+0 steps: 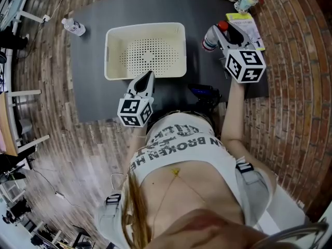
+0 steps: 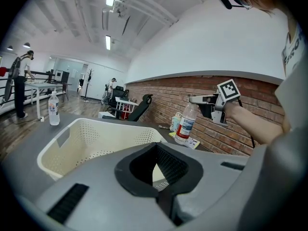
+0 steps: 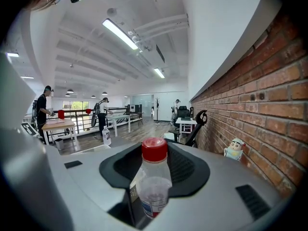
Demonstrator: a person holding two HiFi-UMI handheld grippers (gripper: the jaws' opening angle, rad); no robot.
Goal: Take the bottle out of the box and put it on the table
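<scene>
A clear bottle (image 1: 211, 37) with a red cap and a red-and-white label stands upright between the jaws of my right gripper (image 1: 207, 41), right of the box and beside a yellow booklet (image 1: 244, 24). In the right gripper view the bottle (image 3: 153, 184) fills the gap, with the jaws shut on it. From the left gripper view, the right gripper (image 2: 196, 100) grips the bottle (image 2: 185, 123) near its top, low over the table. The white perforated box (image 1: 115, 61) is empty. My left gripper (image 1: 147, 78) hangs at the box's near rim, shut on nothing.
A second bottle (image 1: 73, 26) stands at the dark table's (image 1: 93, 95) far left corner. A small toy figure (image 1: 248, 0) sits at the far right corner by the brick wall. A dark object (image 1: 205, 93) lies at the table's near edge. People and desks are far behind.
</scene>
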